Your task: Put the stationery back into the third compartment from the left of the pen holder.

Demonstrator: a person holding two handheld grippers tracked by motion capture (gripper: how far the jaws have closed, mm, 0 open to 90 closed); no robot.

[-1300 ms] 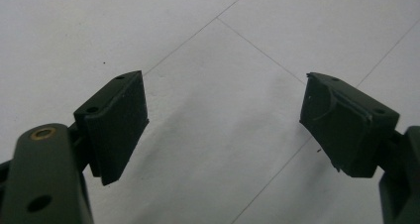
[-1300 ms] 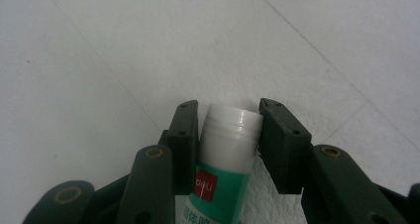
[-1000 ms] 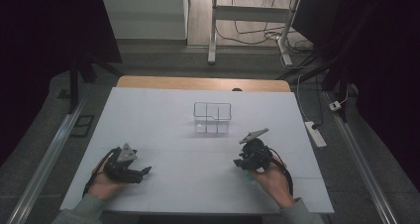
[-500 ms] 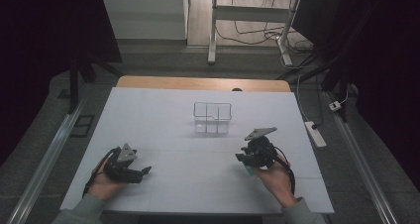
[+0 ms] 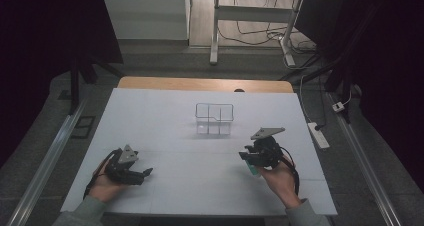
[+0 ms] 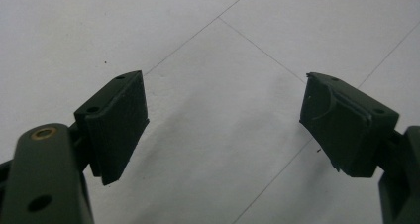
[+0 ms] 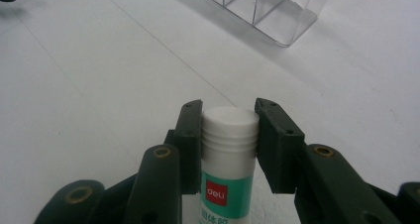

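1. High view: the right gripper [image 5: 251, 159], in the lower right of the frame, has lifted and drawn back a little toward the person over the last second. A sliver of green-and-white, the glue stick [image 5: 254, 169], peeks out beneath it. The clear organizer [image 5: 214, 118] sits at the centre of the white table [image 5: 165, 111], well apart from both hands. The left gripper [image 5: 145, 173], at lower left, has not moved; it rests low on the tabletop.

2. Left gripper view: its jaws stand wide apart with nothing but bare table and faint seam lines between them, so this hand is idle.

3. Right gripper view: the jaws are closed onto the white ribbed cap end of the glue stick [image 7: 229, 149], one pad on each side, with the green label (a red logo patch on it) running down toward the bottom edge. The organizer [image 7: 270, 8] shows at the top of the frame, its dividers visible.

4. My reading: the stick looks freshly picked up and is probably bound for one of the organizer's compartments. Whether it has fully cleared the table I can't quite tell from above. The carry ahead needs the stick turned upright over a slot.
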